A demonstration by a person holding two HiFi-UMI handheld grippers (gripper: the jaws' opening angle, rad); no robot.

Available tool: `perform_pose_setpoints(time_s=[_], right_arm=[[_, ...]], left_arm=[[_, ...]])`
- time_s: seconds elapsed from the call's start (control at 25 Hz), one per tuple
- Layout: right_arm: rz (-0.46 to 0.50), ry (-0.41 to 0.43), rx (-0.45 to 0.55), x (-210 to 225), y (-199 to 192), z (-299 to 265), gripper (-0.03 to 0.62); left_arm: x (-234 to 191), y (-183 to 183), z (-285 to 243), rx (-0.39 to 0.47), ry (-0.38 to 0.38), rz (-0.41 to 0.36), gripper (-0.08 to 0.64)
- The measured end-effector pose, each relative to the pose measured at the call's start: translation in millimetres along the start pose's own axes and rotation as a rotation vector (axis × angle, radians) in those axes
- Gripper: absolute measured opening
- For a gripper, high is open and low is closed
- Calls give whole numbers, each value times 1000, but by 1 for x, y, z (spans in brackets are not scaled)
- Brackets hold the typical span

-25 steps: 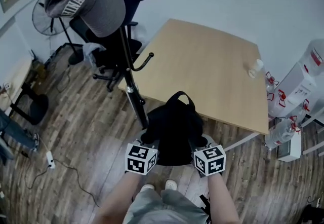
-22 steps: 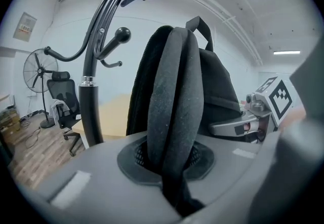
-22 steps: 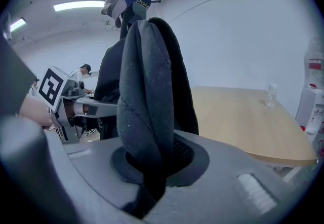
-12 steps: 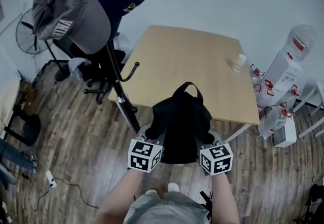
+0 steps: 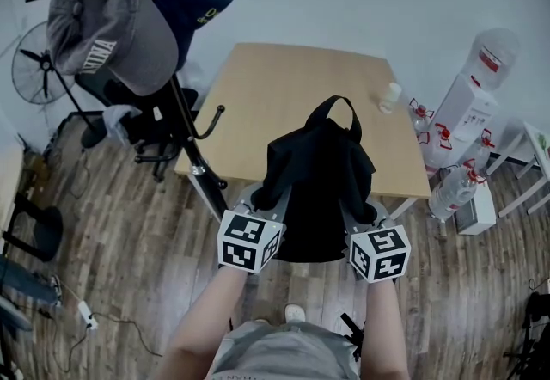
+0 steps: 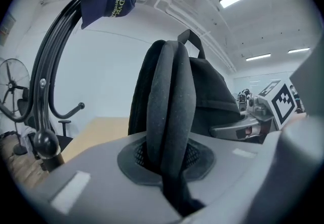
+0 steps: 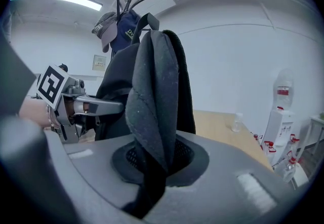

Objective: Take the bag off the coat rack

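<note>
Bag [image 5: 318, 180], black and slumped, hung between the two tools in the lower middle of the head view, clear of the coat rack [image 5: 183, 122], whose pole leaned away at the left of the frame with no hook touching it. The left gripper [image 5: 255, 213] had its jaws nearly together, pinched on one padded shoulder strap [image 6: 169, 116]. The right gripper [image 5: 365, 223] was clamped the same way on the other strap [image 7: 154, 106]. So the load sat directly ahead of both tools, neither one nearer, and the left gripper was the one closer to the rack.

The bag's long axis ran up the frame, away from the person. Its carry loop [image 5: 337, 105] pointed toward the top of the picture, and its upper part lay over the near edge of the wooden table [image 5: 284, 86]. From where I stood the lift looked done. I'd judge the next move to be a set-down forward onto the table, carried along that same axis with the two straps kept level.
</note>
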State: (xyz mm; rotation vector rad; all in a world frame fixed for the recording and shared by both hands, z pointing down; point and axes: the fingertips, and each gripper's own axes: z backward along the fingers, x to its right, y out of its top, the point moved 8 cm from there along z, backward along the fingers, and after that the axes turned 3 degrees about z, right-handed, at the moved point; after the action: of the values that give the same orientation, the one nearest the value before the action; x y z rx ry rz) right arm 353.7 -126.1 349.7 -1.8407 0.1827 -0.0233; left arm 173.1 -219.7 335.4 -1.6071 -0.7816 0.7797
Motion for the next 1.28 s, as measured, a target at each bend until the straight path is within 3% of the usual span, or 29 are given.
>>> perform_pose_setpoints(time_s=[0.64, 1.28], right_arm=[[38, -106, 126, 13, 54, 13, 34], [88, -141, 197, 19, 84, 28, 32]], left_arm=[[3, 66, -8, 126, -56, -88, 57], [13, 99, -4, 230, -69, -158, 57]])
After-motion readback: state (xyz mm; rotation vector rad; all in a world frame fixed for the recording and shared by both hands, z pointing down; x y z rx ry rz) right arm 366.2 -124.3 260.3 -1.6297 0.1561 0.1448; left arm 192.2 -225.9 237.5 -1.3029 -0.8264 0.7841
